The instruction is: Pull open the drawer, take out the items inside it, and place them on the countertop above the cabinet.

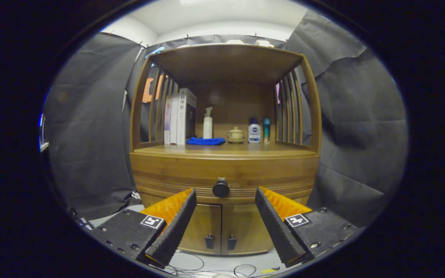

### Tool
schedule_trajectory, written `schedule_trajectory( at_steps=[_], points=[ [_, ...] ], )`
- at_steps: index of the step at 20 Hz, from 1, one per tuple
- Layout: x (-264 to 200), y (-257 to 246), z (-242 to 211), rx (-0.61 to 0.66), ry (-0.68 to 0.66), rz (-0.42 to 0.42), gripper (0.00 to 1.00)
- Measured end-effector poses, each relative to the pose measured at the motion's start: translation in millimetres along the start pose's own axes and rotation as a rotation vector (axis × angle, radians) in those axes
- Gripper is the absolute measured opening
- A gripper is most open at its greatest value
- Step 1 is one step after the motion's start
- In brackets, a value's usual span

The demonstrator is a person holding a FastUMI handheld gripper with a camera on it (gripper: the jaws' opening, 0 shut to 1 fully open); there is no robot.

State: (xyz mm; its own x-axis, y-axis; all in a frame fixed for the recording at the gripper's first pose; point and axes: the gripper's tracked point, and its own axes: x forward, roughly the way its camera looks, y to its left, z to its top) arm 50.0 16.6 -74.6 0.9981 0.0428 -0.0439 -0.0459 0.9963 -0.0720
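A wooden cabinet stands straight ahead of me. Its drawer is closed, with a round black knob at the middle of its front. My gripper is open, its two black-and-orange fingers spread wide to either side of the knob and still short of it, with nothing between them. The countertop lies just above the drawer, under a wooden shelf canopy. The drawer's contents are hidden.
On the countertop stand books, a blue cloth, a white pump bottle, a small lidded pot, and two bottles. Below the drawer are two cabinet doors. Cables lie on the floor.
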Motion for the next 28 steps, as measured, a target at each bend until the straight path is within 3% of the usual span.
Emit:
schedule_trajectory(
  at_steps=[6, 11, 16, 20, 28],
  points=[
    [50, 18, -23, -0.044, 0.059, 0.031, 0.99],
    [94, 18, -20, -0.048, 0.053, -0.004, 0.99],
    [128, 10, -25, -0.035, 0.086, -0.024, 0.88],
    [130, 9, -25, 0.019, 0.066, -0.035, 0.49],
    [119, 9, -29, 0.007, 0.128, -0.013, 0.32]
  ],
)
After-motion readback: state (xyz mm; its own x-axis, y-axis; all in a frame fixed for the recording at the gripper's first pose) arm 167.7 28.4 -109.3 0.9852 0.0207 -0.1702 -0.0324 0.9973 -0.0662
